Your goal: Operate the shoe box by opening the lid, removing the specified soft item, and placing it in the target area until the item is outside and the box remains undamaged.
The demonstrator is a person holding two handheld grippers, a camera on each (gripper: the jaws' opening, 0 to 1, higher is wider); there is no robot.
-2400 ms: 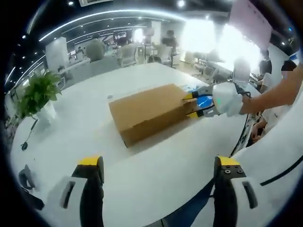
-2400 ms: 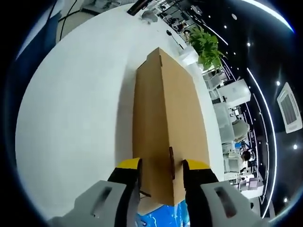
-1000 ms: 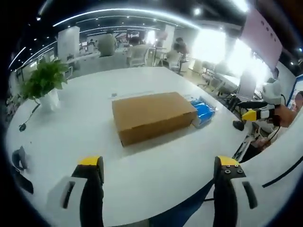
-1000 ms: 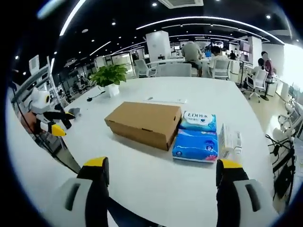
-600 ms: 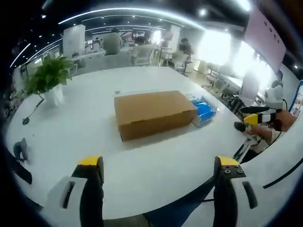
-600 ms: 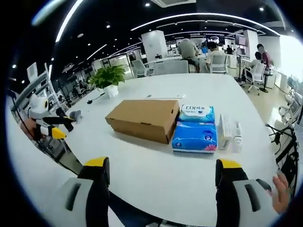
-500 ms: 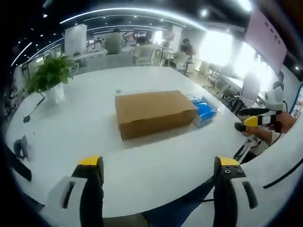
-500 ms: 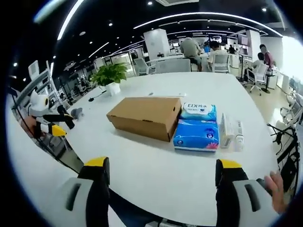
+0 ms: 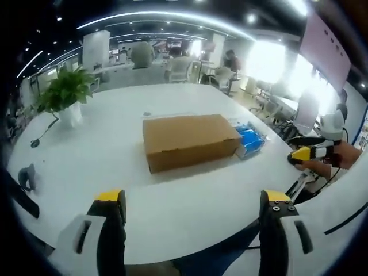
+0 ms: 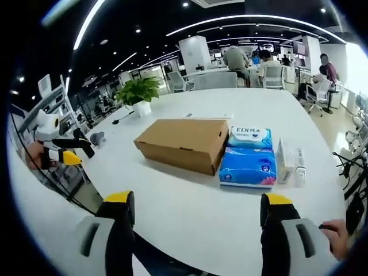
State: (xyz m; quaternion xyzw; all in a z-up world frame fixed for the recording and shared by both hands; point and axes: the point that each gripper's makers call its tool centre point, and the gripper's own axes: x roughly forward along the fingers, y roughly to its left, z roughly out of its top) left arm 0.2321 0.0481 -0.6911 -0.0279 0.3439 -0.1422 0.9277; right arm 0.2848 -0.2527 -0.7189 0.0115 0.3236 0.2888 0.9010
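A closed brown cardboard shoe box (image 9: 191,140) (image 10: 184,143) lies on the white table (image 9: 103,155) (image 10: 190,213). Two blue tissue packs (image 10: 248,158) (image 9: 250,140) lie against its far end. My left gripper (image 9: 192,201) is open, held back near the table's edge with nothing between its jaws. My right gripper (image 10: 192,204) is also open and holds nothing, well short of the box. The right gripper (image 9: 307,152) comes into the left gripper view at the right edge, held in a hand. At the left edge of the right gripper view, the left gripper (image 10: 60,150) is likewise held in a hand.
A potted green plant (image 9: 63,98) (image 10: 138,92) stands at the table's far corner. A small white carton (image 10: 290,161) lies beside the tissue packs. A dark object (image 9: 26,175) sits near the left table edge. People sit on chairs (image 10: 264,72) in the office behind.
Both grippers have pulled away from the box: the right one, whose jaws straddled its end 2.4 s ago, now stands open off the table's edge. Since then, both views drift slightly.
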